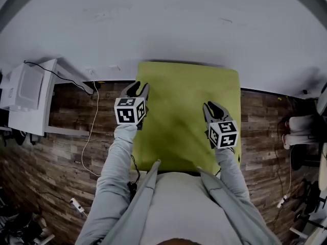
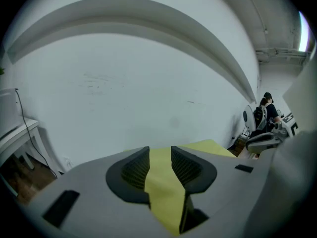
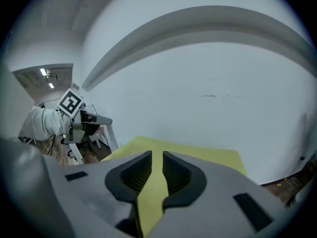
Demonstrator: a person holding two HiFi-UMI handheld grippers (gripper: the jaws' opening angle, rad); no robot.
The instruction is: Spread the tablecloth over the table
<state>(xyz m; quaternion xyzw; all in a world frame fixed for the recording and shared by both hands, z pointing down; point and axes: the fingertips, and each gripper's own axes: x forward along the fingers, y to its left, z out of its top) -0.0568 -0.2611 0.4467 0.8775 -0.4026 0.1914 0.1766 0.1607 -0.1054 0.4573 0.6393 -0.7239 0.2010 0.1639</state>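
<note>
A yellow-green tablecloth hangs stretched in front of me, its far edge reaching the white wall. My left gripper grips its left edge and my right gripper holds it near the right edge, both raised at about the same height. In the left gripper view a strip of the cloth runs between the jaws of the left gripper, which are shut on it. The right gripper has a fold of cloth pinched between its nearly closed jaws. The table itself is hidden under the cloth.
A white desk stands at the left on the wooden floor, with a white cable trailing beside it. A chair and cables sit at the right. A person is far off in the left gripper view.
</note>
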